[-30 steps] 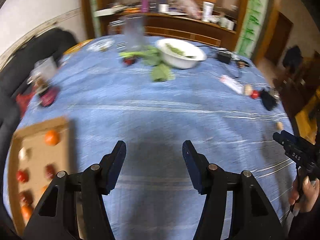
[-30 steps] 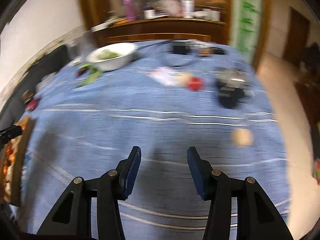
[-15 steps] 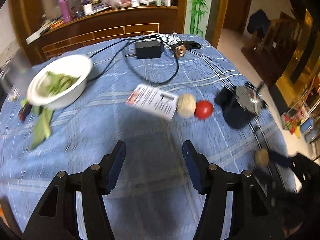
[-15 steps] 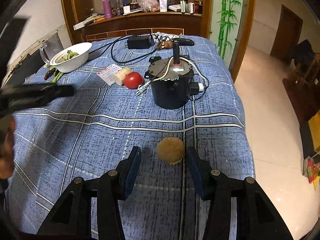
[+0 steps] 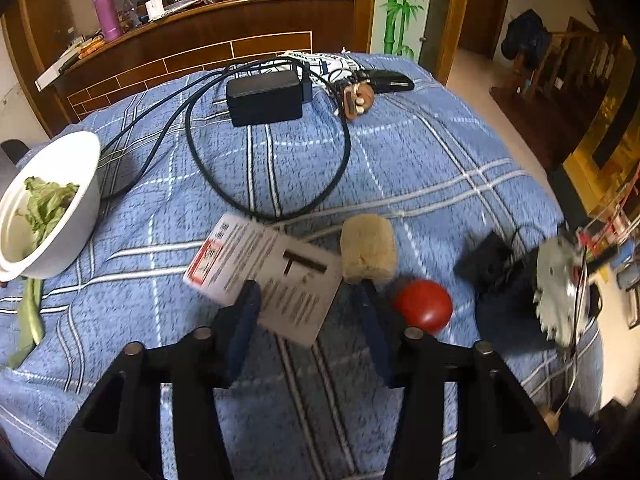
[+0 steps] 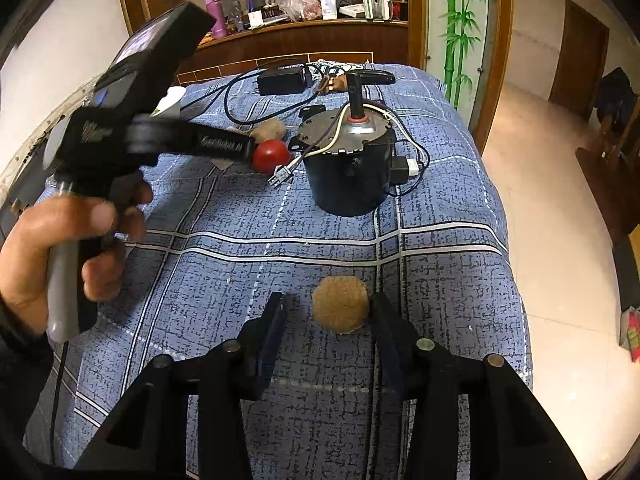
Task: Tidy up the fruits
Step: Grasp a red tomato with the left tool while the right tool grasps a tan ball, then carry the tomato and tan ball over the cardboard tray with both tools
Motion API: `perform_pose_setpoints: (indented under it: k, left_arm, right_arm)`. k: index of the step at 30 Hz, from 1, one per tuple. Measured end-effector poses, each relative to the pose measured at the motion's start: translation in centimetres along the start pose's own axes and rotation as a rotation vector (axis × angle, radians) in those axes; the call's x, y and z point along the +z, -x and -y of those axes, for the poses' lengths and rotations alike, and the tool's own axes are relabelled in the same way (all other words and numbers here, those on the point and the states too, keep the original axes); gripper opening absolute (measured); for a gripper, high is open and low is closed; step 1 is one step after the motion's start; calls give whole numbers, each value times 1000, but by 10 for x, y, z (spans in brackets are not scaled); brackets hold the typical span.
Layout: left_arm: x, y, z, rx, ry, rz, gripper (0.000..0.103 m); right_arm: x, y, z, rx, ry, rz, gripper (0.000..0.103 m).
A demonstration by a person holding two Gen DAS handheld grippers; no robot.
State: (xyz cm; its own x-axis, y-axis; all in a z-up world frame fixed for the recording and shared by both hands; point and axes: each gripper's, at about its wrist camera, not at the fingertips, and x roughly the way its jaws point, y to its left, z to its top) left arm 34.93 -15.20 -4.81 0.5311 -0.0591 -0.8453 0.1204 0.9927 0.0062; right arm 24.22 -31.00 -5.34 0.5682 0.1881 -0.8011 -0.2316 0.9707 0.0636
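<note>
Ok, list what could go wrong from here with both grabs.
1. The brown fruit sits off-centre in the open right gripper, against the right finger; closing may nudge it, and the table edge is close.
2. The left gripper is open over the paper card, with the beige fruit and tomato right beside its right finger; it may pinch the card or knock the tomato toward the motor.

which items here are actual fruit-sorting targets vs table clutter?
Job:
- red fruit
- tan cylindrical fruit
- fuzzy brown fruit between the open right gripper fingers

Clutter:
- motor
- power adapter
- leaflet
- bowl of greens
</note>
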Motion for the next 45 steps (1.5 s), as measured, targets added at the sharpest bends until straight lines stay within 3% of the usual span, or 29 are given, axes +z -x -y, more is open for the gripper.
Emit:
perform_pose_setpoints:
  k: [1, 2, 4, 9, 17, 22, 23, 29, 36, 45]
  left_arm:
    - [1, 0, 0, 0, 0, 1, 40]
    - [1, 1, 1, -3, -7, 8, 26]
    - [-1, 2, 3, -17, -18, 9, 17]
    - [-15, 19, -2, -149, 40, 8, 17]
    - [-7, 32, 36, -167, -50, 69, 20]
    - [-8, 33, 39, -283, -40, 47, 21]
    - [-10, 32, 40, -297, -47, 50, 25]
    - [-13, 9, 41, -299, -52, 21, 27]
    - [-11, 7, 42, -279, -81, 52, 24]
    - [-52, 71, 11, -163, -81, 83, 24]
  right_arm:
    - [0, 0, 0, -5, 0, 2, 36]
    - [0, 0, 1, -6, -4, 4, 30]
    - [0, 1, 1, 1, -10, 8, 29]
    - [-1, 2, 2, 13, -9, 15, 29]
    - [0, 2, 2, 18, -9, 13, 29]
    - [0, 1, 3, 28, -11, 15, 29]
    - [0, 1, 4, 30, -12, 15, 29]
    - [0, 1, 4, 31, -10, 16, 29]
    - [-1, 2, 1, 19, -2, 20, 29]
    - [-8, 15, -40, 80, 73, 20, 29]
